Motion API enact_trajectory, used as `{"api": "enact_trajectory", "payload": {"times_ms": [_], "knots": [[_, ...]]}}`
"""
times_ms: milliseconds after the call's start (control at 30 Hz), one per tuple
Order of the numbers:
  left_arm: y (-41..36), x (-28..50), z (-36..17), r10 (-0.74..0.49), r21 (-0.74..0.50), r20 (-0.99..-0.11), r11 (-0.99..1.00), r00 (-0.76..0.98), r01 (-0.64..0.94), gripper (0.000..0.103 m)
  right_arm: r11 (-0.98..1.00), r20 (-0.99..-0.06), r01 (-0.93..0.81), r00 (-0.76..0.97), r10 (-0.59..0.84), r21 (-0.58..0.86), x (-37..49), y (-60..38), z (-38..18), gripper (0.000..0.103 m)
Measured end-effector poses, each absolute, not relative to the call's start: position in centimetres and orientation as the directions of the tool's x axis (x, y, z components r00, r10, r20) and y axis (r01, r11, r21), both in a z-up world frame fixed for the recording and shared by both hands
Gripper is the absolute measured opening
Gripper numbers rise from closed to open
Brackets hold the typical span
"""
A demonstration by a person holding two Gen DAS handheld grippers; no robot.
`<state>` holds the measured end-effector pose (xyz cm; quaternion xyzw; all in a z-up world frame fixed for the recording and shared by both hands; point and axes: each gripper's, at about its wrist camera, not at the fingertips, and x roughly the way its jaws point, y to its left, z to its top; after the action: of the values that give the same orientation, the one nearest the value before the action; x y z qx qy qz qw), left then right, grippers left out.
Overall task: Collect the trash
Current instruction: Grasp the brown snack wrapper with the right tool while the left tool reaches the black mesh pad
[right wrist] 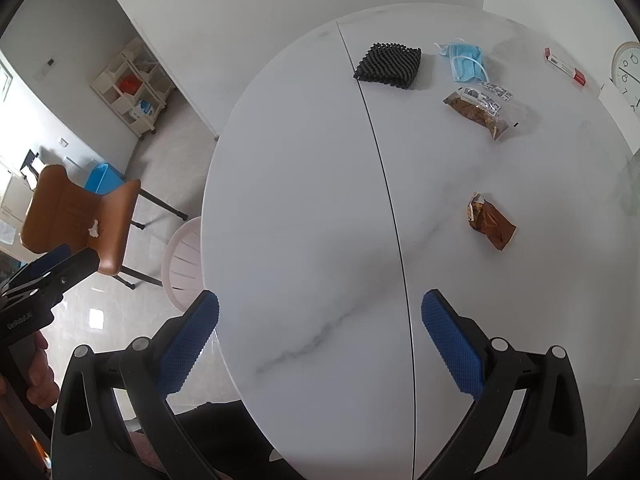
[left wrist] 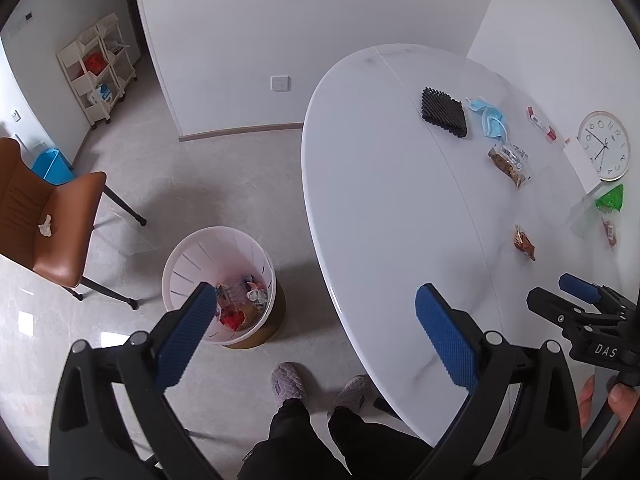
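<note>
Both grippers, left (left wrist: pixel 316 336) & right (right wrist: pixel 320 340), fingers spread, empty. Bin (left wrist: pixel 200 248) on floor at 7 o'clock, part-filled w/ trash. Brown wrapper (right wrist: pixel 490 224), snack bag (right wrist: pixel 484 110), blue mask (right wrist: pixel 466 62) left on surface (right wrist: pixel 300 200) at 1-2 o'clock.

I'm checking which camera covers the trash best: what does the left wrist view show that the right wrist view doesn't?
Only the left wrist view looks into the white bin, with wrappers already at its bottom, and shows the green packet at the table's right edge and the person's slippers.

Only the right wrist view shows the person's left hand.

Both show the open grippers, the white table, black mat, blue face mask, clear snack bag, brown wrapper, clock and the tissue on the brown chair.
</note>
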<state>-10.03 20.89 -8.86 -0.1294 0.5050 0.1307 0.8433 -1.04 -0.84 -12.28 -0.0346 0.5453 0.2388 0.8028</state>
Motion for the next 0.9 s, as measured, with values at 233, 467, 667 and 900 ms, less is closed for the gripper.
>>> {"api": "enact_trajectory", "payload": {"times_ms": [233, 467, 667, 900], "knots": [[19.1, -8.3, -8.9, 0.077, -0.073, -0.888, 0.949, 0.453, -0.305, 0.095, 0.895, -0.857, -0.397, 0.368, 0.36, 0.206, 0.2, -4.0, -11.8, 0.1], [14.5, -5.5, -9.2, 0.019, -0.07, -0.885, 0.982, 0.466, -0.173, 0.095, 0.915, -0.889, -0.39, 0.375, 0.262, 0.105, 5.1, -8.7, -15.7, 0.1], [11.5, -3.9, -9.4, 0.008, -0.044, -0.885, 0.994, 0.465, -0.102, 0.095, 0.873, -0.922, -0.488, 0.341, 0.182, -0.008, 9.6, -9.1, -20.1, 0.1], [10.6, -2.8, -10.5, 0.005, -0.04, -0.904, 0.995, 0.428, -0.096, 0.095, 0.87, -0.955, -0.493, 0.26, 0.138, -0.008, 12.5, -8.9, -23.2, 0.066]]}}
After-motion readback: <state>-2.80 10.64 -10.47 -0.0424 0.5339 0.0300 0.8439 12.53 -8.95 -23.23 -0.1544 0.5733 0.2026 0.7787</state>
